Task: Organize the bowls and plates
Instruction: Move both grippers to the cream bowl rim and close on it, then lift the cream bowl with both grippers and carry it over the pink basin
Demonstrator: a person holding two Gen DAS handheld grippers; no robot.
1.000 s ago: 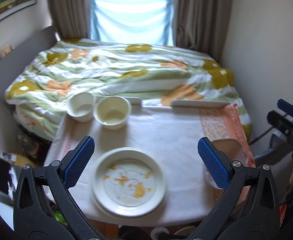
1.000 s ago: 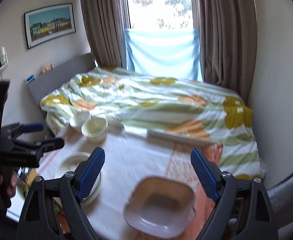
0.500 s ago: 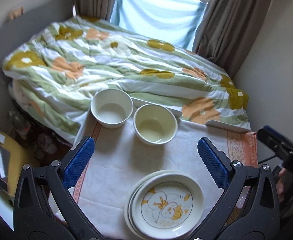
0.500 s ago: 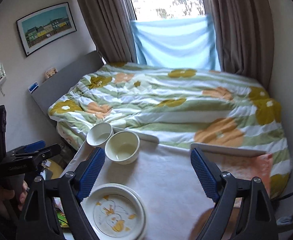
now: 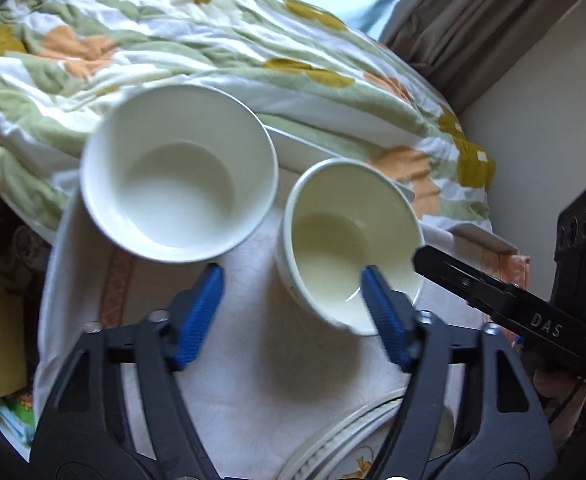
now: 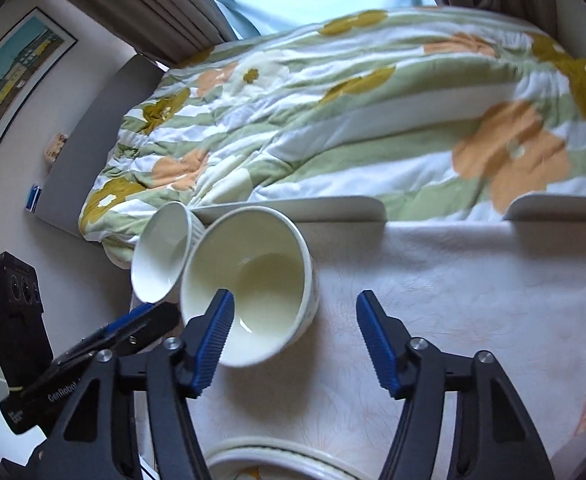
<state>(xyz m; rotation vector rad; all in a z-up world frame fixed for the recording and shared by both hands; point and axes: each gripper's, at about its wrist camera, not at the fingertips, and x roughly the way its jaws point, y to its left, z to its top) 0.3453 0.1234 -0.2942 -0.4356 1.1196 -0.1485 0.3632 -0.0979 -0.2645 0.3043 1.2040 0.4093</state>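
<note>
A cream bowl (image 5: 345,240) (image 6: 253,284) and a white bowl (image 5: 177,176) (image 6: 161,256) stand side by side at the far left of the cloth-covered table (image 6: 453,280). My left gripper (image 5: 293,304) is open, its right finger over the cream bowl's near rim, its left finger just in front of the white bowl. My right gripper (image 6: 293,328) is open, its left finger over the cream bowl's near rim, its right finger over bare cloth. A stack of plates (image 5: 357,444) (image 6: 277,464) lies at the near edge under both grippers.
A bed with a flowered quilt (image 6: 353,120) borders the table's far edge. The table's left edge drops beside the white bowl. Each gripper appears in the other's view, close together: the right one (image 5: 513,312), the left one (image 6: 93,352).
Both grippers have moved forward and down toward the two bowls, which now fill the views. The plates have slid to the bottom edge. The jaws look somewhat narrower.
</note>
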